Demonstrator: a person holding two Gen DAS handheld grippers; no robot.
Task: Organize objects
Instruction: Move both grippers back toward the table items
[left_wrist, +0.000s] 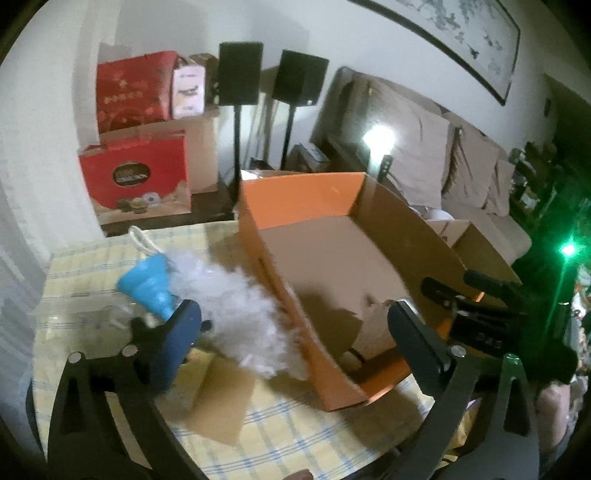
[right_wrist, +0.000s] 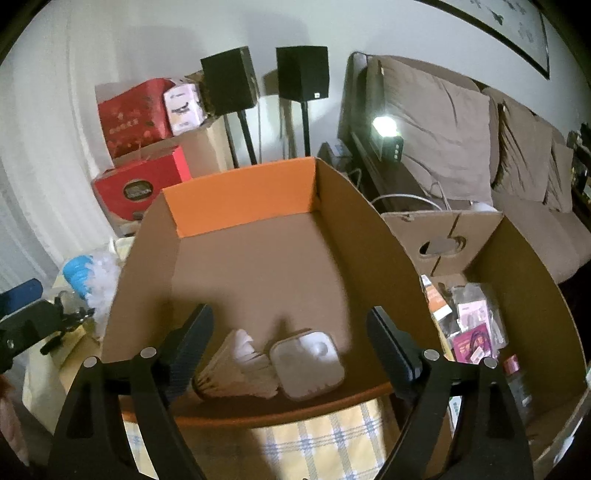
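Orange cardboard box (right_wrist: 236, 199) on checked tabletop (left_wrist: 280, 435), holding shuttlecock (right_wrist: 236, 373) and white square case (right_wrist: 306, 365), seemingly sorted there. Fluffy duster (left_wrist: 236, 306) outside, beside box. Left hand-held gripper (left_wrist: 295, 325) and right hand-held gripper (right_wrist: 291, 339) both spread wide, empty.

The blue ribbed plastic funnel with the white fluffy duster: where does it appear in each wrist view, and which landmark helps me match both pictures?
Left wrist view: the blue ribbed plastic funnel lies left of centre on the checked tablecloth, outside the orange cardboard box.
Right wrist view: the funnel sits at the far left edge, partly hidden by the white fluffy duster.
Shared landmark: the box's orange end wall.
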